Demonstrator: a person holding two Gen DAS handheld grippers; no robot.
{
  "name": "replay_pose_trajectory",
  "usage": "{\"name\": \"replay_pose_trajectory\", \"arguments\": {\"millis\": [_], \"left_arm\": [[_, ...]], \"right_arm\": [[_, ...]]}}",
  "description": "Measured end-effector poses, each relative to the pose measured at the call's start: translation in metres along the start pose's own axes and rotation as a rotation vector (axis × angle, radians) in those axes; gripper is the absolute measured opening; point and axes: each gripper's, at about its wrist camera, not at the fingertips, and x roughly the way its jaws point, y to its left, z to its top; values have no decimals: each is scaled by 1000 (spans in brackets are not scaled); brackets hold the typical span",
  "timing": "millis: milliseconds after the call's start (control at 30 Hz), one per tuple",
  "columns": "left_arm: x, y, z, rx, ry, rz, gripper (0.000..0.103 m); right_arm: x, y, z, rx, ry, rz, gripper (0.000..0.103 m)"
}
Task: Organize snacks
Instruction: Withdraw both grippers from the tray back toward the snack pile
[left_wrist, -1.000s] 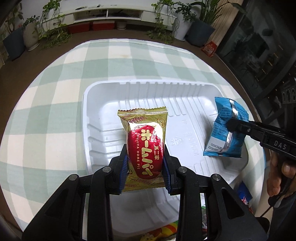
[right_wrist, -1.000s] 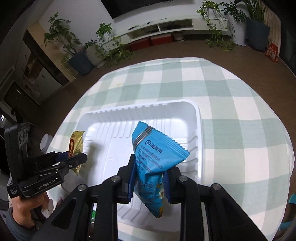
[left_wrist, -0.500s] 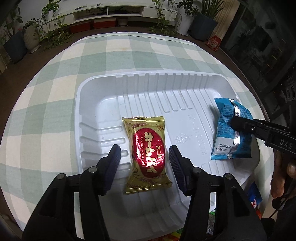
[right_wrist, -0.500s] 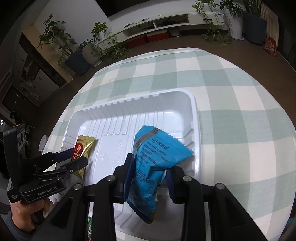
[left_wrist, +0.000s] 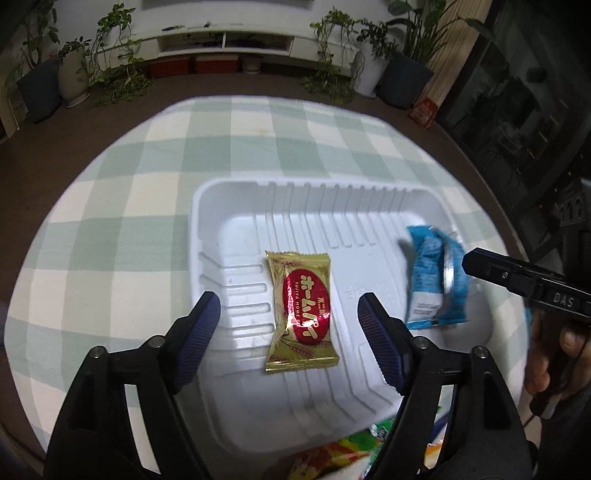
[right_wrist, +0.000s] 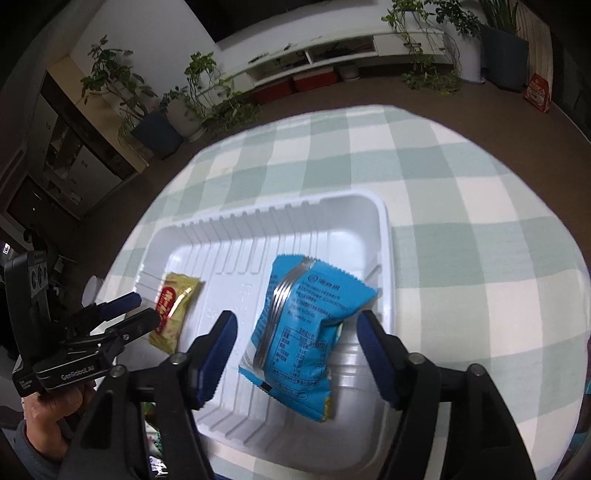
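Observation:
A white plastic tray (left_wrist: 317, 199) (right_wrist: 258, 229) lies on a green-and-white checked tablecloth. A gold-and-red snack pack (left_wrist: 301, 310) (right_wrist: 173, 304) lies flat in the tray's left part. A blue snack pack (right_wrist: 299, 336) (left_wrist: 436, 280) lies in its right part. My left gripper (left_wrist: 290, 323) is open, its fingers on either side of the gold pack and apart from it. My right gripper (right_wrist: 297, 345) is open, its fingers on either side of the blue pack and apart from it.
More colourful snack packs (left_wrist: 343, 458) lie at the table's near edge, partly hidden by the left gripper. The round table's edge (left_wrist: 92, 162) curves around the tray. Potted plants (left_wrist: 74, 74) and a low white cabinet (left_wrist: 236, 40) stand far behind.
Both grippers have opened wide and let go of their packs. The gold pack and the blue pack now lie in the tray. Both grippers have pulled back a little.

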Motion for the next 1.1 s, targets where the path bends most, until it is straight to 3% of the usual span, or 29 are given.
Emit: {"name": "replay_pose_trajectory", "arguments": {"millis": [133, 200, 300, 400, 533, 733, 867, 1100], "left_arm": [[-53, 1, -2, 16, -87, -58, 94], [-90, 1, -10, 21, -171, -97, 103], [-141, -1, -32, 49, -293, -134, 103], [-176, -8, -64, 83, -365, -140, 103], [-179, -17, -123, 141, -236, -58, 103], [-155, -2, -189, 235, -116, -20, 103], [-153, 16, -195, 294, -65, -70, 102], [-139, 16, -168, 517, -1, -80, 103]], "right_arm": [[-39, -5, -1, 15, -79, 39, 76], [-65, -8, -9, 24, -132, 82, 84], [-103, -14, -31, 48, -212, 162, 97], [-130, -16, -63, 93, -241, 253, 100], [-142, -7, -114, 141, -242, 344, 101], [-131, 10, -176, 174, -219, 408, 97], [-120, 24, -182, 89, -174, 370, 92], [-107, 17, -184, 98, -138, 357, 92]]}}
